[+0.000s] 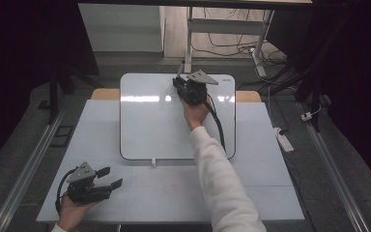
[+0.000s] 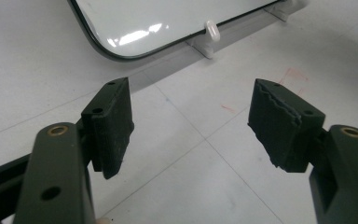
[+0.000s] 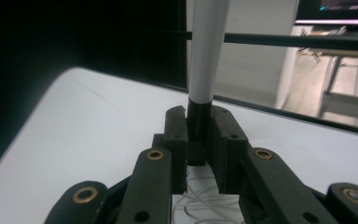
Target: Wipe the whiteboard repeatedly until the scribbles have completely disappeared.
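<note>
One marker point(image 3: 208, 60) stands clamped between right tongs point(image 3: 198, 126).

We see the high view dim, black at 9 and 3 o'clock, with a glare band across the whiteboard point(image 1: 149, 121) toward 12. In the left gripper view the desk point(image 2: 223, 186) is evenly lit and the jaws are slightly soft. The right gripper view is dark at 10 o'clock, brighter at 2.

– Where do your cameras sit?
– One looks down from above your side; each gripper view rides low and close. All three share the whiteboard point(image 1: 149, 125).
</note>
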Motion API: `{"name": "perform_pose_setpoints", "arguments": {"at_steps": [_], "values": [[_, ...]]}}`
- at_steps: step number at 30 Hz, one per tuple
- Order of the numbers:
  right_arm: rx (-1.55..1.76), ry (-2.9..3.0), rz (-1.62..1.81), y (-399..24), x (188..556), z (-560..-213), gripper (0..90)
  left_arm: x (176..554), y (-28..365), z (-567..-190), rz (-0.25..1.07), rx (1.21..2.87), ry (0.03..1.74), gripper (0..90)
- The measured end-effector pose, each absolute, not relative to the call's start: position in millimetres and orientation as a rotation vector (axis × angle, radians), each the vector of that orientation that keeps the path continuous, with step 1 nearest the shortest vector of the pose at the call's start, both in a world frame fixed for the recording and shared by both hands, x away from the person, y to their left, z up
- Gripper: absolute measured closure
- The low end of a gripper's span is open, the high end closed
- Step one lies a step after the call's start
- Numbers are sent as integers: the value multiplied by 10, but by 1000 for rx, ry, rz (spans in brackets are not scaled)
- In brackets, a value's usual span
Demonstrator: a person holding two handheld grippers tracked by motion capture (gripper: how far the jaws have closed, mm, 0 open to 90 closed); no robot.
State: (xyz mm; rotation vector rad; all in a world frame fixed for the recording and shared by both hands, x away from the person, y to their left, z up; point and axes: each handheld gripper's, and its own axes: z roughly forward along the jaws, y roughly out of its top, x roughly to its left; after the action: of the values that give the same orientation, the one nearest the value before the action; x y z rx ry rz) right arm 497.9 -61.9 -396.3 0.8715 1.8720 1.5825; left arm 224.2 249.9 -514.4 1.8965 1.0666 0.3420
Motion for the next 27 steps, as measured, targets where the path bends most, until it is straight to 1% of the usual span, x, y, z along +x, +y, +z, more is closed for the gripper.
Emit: {"name": "perform_pose_setpoints", "arguments": {"at_steps": [1,3,5,7,11,13,16,17,19,21,23,24,27], "values": [[779,1982,1584,-508,4935,-4024,775,2249,2499,-5146,342,1894,1072,311],[719,2031,1568,-448,4910,-4050,775,2258,2498,-5151,336,1897,1072,311],[713,2015,1542,-463,4922,-4023,775,2249,2493,-5153,339,1901,1071,311],[843,1916,1581,-586,4973,-3977,775,2239,2494,-5148,342,1899,1070,312],[720,2054,1554,-454,4850,-4088,775,2254,2496,-5150,338,1893,1075,311],[676,2068,1526,-452,4821,-4113,775,2252,2497,-5155,340,1899,1074,312],[826,1913,1569,-632,4908,-4030,775,2238,2499,-5149,346,1897,1073,312],[832,1902,1567,-641,4909,-4025,775,2239,2500,-5144,347,1896,1071,312],[701,2019,1564,-440,4810,-4133,775,2245,2494,-5141,345,1889,1073,313],[635,2041,1519,-362,4787,-4150,775,2252,2491,-5149,344,1894,1075,313],[676,2004,1539,-394,4824,-4128,775,2246,2494,-5157,344,1898,1075,313],[777,1922,1569,-491,4905,-4059,775,2241,2499,-5156,345,1897,1075,313],[768,1944,1570,-492,4895,-4060,775,2238,2513,-5147,346,1885,1078,314]]}}
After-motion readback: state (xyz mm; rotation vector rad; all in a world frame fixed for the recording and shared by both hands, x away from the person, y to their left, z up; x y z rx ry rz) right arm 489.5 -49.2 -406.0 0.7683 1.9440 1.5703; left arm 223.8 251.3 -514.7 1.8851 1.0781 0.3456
